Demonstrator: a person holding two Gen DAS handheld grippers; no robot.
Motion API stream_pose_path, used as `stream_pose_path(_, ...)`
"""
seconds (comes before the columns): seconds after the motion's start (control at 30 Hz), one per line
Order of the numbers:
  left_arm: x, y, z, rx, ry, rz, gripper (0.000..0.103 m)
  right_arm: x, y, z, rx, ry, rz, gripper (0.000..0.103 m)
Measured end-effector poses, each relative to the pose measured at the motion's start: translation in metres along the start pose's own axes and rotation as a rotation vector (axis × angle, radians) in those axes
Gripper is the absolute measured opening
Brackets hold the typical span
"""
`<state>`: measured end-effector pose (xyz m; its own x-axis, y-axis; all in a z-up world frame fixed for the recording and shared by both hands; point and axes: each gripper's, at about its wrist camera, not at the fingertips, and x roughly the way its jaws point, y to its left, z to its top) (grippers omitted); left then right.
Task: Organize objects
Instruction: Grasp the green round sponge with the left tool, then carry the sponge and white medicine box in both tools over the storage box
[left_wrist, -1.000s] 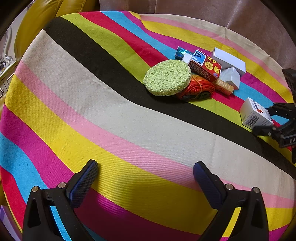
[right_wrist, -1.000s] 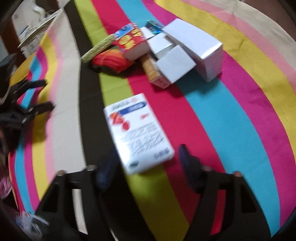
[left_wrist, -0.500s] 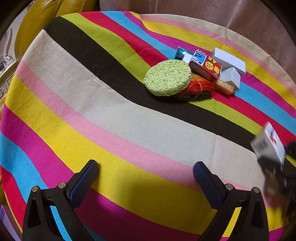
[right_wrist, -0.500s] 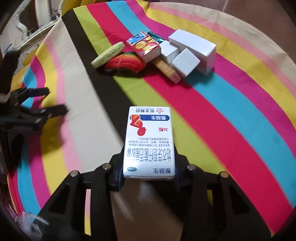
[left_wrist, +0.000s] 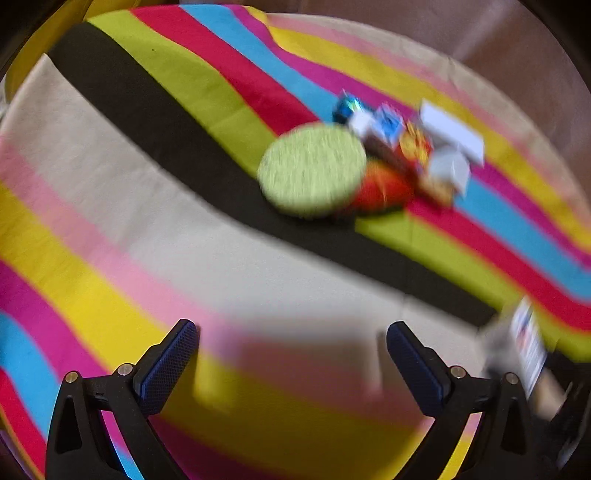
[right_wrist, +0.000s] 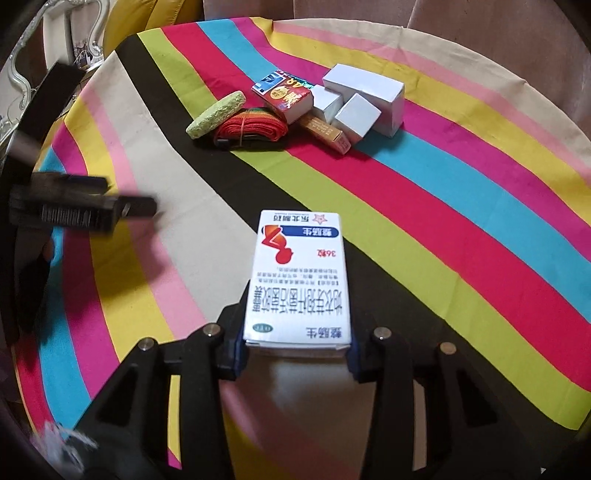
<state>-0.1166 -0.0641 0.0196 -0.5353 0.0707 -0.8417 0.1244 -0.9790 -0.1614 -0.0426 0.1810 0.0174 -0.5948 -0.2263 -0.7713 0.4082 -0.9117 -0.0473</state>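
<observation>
Nearest, the right hand-held gripper (right_wrist: 297, 341) clamps a white medicine box (right_wrist: 300, 280) by its near end, lifted above the striped tabletop (right_wrist: 461, 206). The left hand-held gripper (left_wrist: 291, 354) hangs at the left, jaws spread wide with nothing between them. Far across the cloth lie a green sponge (right_wrist: 217, 114), an orange strap bundle (right_wrist: 253, 127), a red box (right_wrist: 284, 96) and 3 white boxes (right_wrist: 364, 96), touching in 1 cluster.

Home room: round table under striped cloth (right_wrist: 461, 155), ornate silver-framed furniture (right_wrist: 22, 70), yellow leather seat (right_wrist: 125, 26).
</observation>
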Motion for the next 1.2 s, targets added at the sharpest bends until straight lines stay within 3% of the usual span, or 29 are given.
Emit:
stream_pose_path(0.13,0.019,0.012,0.043,-0.194,-0.039,-0.047,0.103,0.002,-0.001,0.002,0.013,0.001,0.008,0.045)
stream_pose_path(0.2,0.029,0.02,0.057,-0.305,-0.049,-0.107,0.103,0.003,-0.001,0.003,0.015,0.001,0.007,0.045)
stream_pose_path(0.33,0.044,0.02,0.077,-0.399,-0.077,-0.139,0.103,0.002,0.0,0.004,0.018,0.001,0.007,0.045)
stream_pose_path(0.4,0.046,0.014,0.078,-0.384,-0.092,-0.097,0.1,0.001,-0.002,0.005,0.024,0.002,0.011,0.045)
stream_pose_path(0.43,0.045,0.009,0.076,-0.353,-0.097,-0.052,0.087,0.001,-0.003,0.005,0.028,0.002,0.012,0.045)
stream_pose_path(0.47,0.044,0.005,0.074,-0.325,-0.101,-0.062,0.081,0.001,-0.003,0.005,0.03,0.002,0.012,0.045)
stream_pose_path(0.6,0.021,0.003,0.048,-0.253,-0.128,-0.05,0.081,-0.001,-0.004,0.006,0.031,0.003,0.01,0.045)
stream_pose_path(0.7,-0.009,-0.006,0.013,-0.103,-0.106,-0.065,0.081,-0.002,-0.003,0.007,0.03,0.003,0.009,0.045)
stream_pose_path(0.77,-0.021,-0.026,-0.01,0.078,-0.078,-0.028,0.082,-0.003,-0.003,0.007,0.029,0.004,0.008,0.045)
stream_pose_path(0.87,-0.029,-0.033,-0.045,0.226,-0.049,0.011,0.082,-0.004,-0.003,0.008,0.028,0.004,0.007,0.045)
stream_pose_path(1.0,-0.024,-0.024,-0.057,0.208,-0.037,-0.016,0.082,-0.005,-0.002,0.008,0.028,0.005,0.007,0.045)
stream_pose_path(1.2,-0.018,-0.022,-0.063,0.169,-0.089,0.028,0.084,-0.005,-0.002,0.008,0.028,0.005,0.007,0.045)
